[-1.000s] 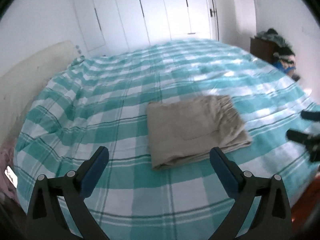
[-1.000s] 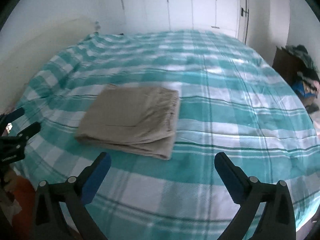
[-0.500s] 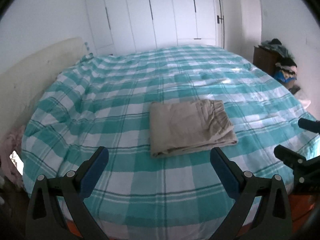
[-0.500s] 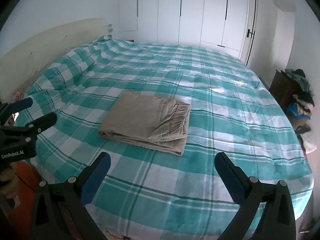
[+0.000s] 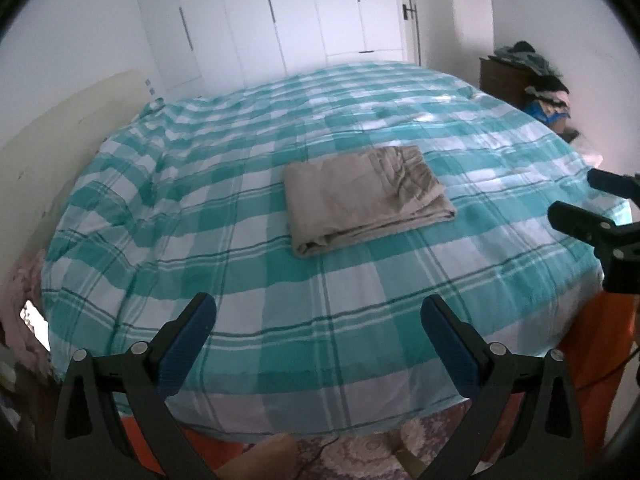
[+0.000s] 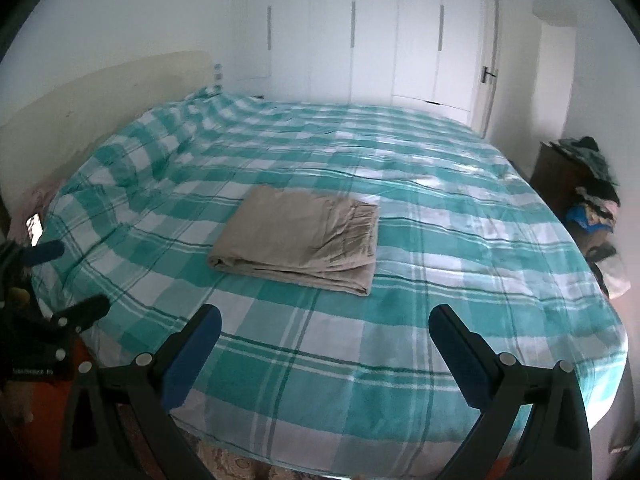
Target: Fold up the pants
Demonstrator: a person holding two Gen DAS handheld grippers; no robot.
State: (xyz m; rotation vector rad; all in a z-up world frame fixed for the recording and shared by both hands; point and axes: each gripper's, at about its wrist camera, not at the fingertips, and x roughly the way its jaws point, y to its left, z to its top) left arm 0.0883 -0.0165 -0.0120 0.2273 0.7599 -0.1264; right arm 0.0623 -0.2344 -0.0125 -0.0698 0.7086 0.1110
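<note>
Pants (image 5: 366,194), folded into a beige stack, lie on the checked bed (image 5: 200,216). We hold left tool (image 5: 318,334) and right tool (image 6: 324,338) spread wide and empty, well apart from them. Blur hides the clothes pile (image 6: 596,196) by the wall.

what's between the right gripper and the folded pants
Only bare checked bedspread: nothing lies between the open right gripper and the folded pants, as the right wrist view shows.

Folded pants (image 5: 366,196) on checked bedspread (image 5: 240,240)
</note>
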